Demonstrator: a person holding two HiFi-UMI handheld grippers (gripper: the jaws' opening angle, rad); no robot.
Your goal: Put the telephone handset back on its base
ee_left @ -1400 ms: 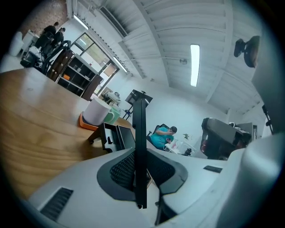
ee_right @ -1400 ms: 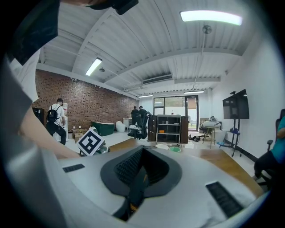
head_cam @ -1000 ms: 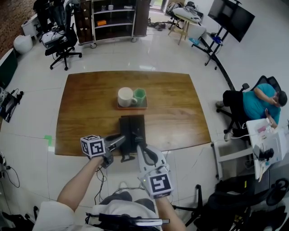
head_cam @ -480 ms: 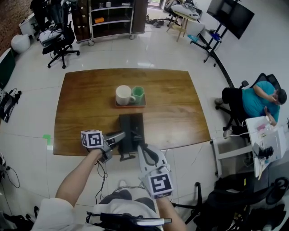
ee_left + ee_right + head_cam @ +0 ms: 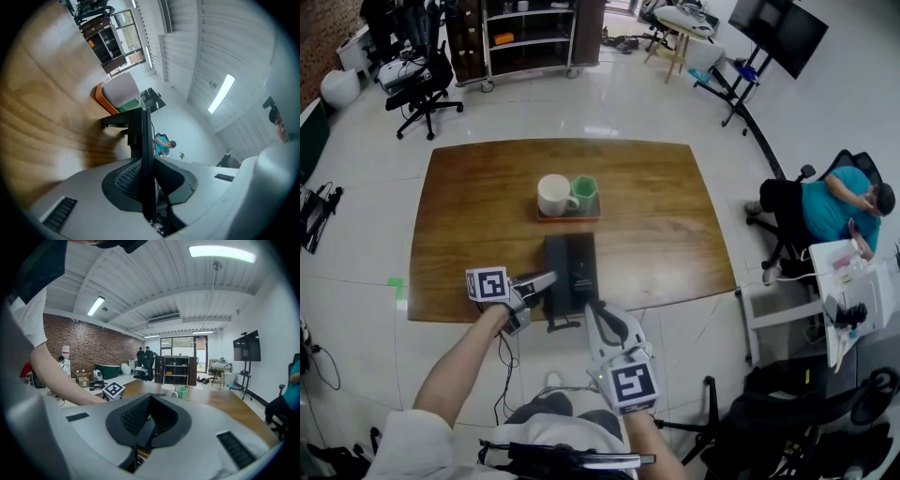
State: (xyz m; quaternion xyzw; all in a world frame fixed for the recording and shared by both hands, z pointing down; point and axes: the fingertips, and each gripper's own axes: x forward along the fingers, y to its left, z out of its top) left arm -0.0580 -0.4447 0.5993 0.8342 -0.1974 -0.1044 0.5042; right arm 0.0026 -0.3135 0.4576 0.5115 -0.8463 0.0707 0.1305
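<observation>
The black telephone [image 5: 572, 272] lies near the front edge of the wooden table [image 5: 469, 216]. My left gripper [image 5: 546, 281] reaches in from the left to its left side, where the handset [image 5: 555, 281] lies along the base. In the left gripper view a thin black edge of the handset [image 5: 147, 154] runs straight between the pads, and the jaws are closed against it. My right gripper [image 5: 598, 311] hovers at the telephone's front right corner. Its jaws are together with nothing between them. In the right gripper view it [image 5: 143, 430] points over the table.
A white mug [image 5: 551, 195] and a green cup [image 5: 584, 190] stand on an orange tray [image 5: 570, 216] just beyond the telephone. A seated person [image 5: 825, 211] is off to the right. Office chairs and a shelf unit [image 5: 525, 37] stand on the floor beyond the table.
My left gripper has edged slightly forward along the telephone's left side. The right gripper has barely moved.
</observation>
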